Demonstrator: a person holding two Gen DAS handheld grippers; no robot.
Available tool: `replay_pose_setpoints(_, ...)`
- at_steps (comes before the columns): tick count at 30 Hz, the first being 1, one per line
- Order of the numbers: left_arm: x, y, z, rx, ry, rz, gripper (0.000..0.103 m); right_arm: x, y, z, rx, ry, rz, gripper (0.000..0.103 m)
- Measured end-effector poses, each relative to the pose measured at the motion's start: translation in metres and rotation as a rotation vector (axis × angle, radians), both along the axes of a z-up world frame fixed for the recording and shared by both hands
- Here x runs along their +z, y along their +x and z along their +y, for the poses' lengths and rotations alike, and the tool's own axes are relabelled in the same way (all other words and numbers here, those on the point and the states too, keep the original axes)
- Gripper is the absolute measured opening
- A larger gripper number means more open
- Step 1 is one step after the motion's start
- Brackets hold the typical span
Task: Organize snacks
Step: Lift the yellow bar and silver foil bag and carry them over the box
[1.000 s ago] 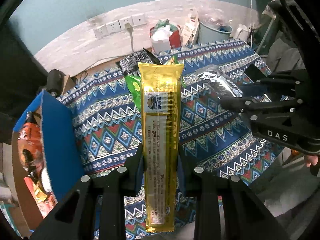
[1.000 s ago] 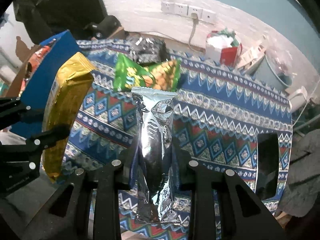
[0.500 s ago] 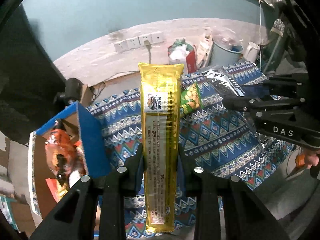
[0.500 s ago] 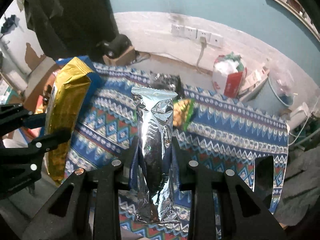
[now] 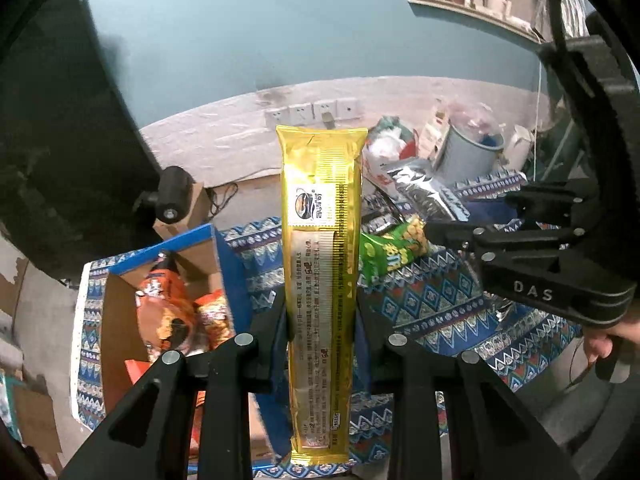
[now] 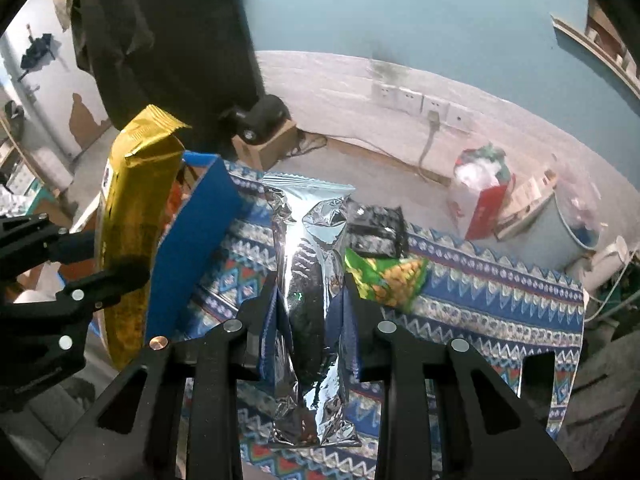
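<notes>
My left gripper (image 5: 320,312) is shut on a long gold snack pack (image 5: 322,264), held upright in the air; the same gold snack pack (image 6: 128,232) shows at the left of the right wrist view. My right gripper (image 6: 310,304) is shut on a crinkled silver foil pack (image 6: 310,248), seen as a silver foil pack (image 5: 420,192) in the left wrist view. Below lies a patterned blue cloth (image 6: 480,300) with a green snack bag (image 6: 388,276) and a dark packet (image 6: 376,228). An open blue cardboard box (image 5: 224,264) at the left holds orange snack bags (image 5: 168,308).
A grey bucket (image 5: 472,152) and a red-and-white bag (image 6: 484,192) stand on the floor behind the cloth, near wall sockets (image 5: 312,110). A dark garment (image 6: 160,40) hangs at the upper left. A hand (image 5: 608,340) grips the right tool.
Both grippers have risen with their packs still held. The cloth, green bag and box now sit lower and smaller, and the open box with orange bags has come into view.
</notes>
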State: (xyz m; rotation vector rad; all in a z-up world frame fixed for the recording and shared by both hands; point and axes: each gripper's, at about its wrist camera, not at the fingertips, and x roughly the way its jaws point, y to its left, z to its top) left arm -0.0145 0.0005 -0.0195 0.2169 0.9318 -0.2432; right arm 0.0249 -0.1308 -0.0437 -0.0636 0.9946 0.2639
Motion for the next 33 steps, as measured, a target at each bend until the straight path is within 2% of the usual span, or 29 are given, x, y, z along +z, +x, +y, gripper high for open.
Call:
replay_pose_setpoints(14,0.008,0.004,0.087,0.159,-0.015,-0.038,0.029,0.005,0.028,0.072,0.074,0.03,0.001,0.027)
replay_pose_setpoints(33,-0.034,0.024,0.188,0.356,-0.012,0.022,0.029,-0.037,0.068,0.185,0.168,0.053,0.099,0.027)
